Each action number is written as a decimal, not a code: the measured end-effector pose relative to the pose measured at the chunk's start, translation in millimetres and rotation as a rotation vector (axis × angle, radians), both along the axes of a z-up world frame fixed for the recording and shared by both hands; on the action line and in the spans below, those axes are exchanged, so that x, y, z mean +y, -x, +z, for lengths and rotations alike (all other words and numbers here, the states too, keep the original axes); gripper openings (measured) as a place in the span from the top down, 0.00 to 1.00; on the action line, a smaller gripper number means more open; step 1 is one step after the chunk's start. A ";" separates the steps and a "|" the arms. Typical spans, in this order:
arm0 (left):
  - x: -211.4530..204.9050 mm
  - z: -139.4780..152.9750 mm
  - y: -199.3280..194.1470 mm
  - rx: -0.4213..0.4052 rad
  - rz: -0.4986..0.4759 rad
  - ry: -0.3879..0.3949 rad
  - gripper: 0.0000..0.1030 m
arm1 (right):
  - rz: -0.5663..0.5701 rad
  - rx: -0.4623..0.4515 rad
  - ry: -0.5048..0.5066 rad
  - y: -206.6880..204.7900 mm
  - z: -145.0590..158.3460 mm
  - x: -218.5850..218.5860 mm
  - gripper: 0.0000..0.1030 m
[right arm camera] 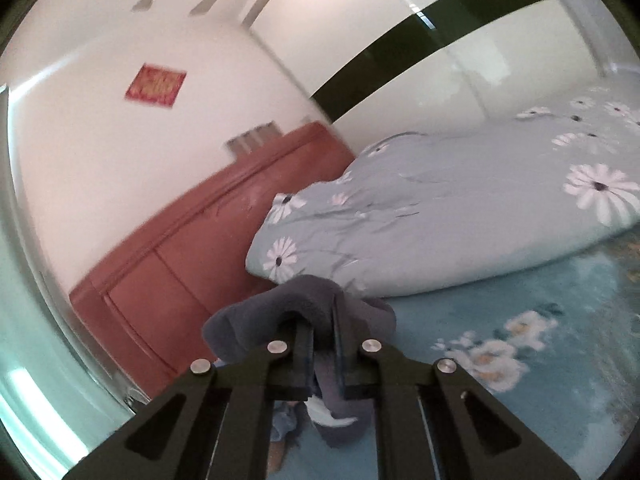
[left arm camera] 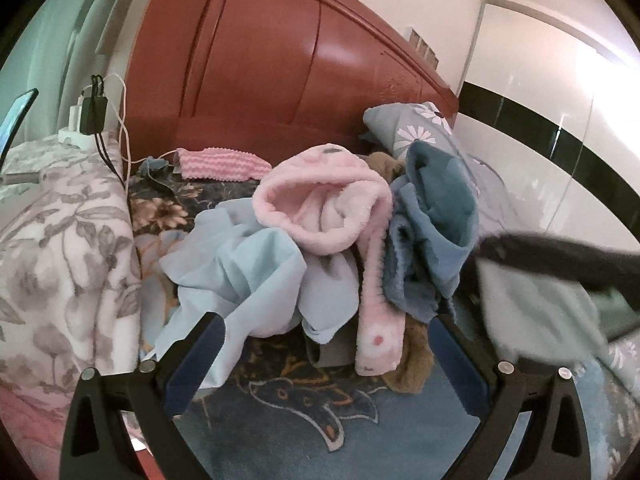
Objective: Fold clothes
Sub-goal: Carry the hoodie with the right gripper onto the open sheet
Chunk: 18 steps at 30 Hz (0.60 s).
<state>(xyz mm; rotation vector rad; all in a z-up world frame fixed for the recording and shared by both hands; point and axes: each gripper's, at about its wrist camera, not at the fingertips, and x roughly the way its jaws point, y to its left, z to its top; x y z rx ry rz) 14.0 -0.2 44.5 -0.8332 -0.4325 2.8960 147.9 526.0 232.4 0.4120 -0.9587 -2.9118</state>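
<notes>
A heap of clothes lies on the bed in the left wrist view: a pink fleece hooded garment, a light blue shirt, a blue-teal fleece garment and a brown piece. My left gripper is open and empty, just in front of the heap. My right gripper is shut on a dark grey garment, held up above the bed. It shows blurred at the right of the left wrist view, with a pale teal cloth hanging below.
A red-brown headboard stands behind the heap. A grey floral duvet lies along the wall side. A floral blanket is at the left, with chargers and cables. A pink striped cloth lies near the headboard. The bedsheet is blue and patterned.
</notes>
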 end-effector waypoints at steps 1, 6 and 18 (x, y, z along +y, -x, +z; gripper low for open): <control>2.3 0.6 -0.8 0.000 -0.003 0.002 0.00 | -0.014 0.003 0.002 -16.9 -1.4 8.3 0.92; 21.4 10.6 -11.2 0.028 -0.005 0.075 0.00 | -0.127 -0.020 0.014 -113.6 -17.2 50.1 0.92; 145.2 28.3 -44.1 0.100 -0.309 0.274 0.00 | -0.381 -0.326 0.081 -256.5 -136.6 126.4 0.91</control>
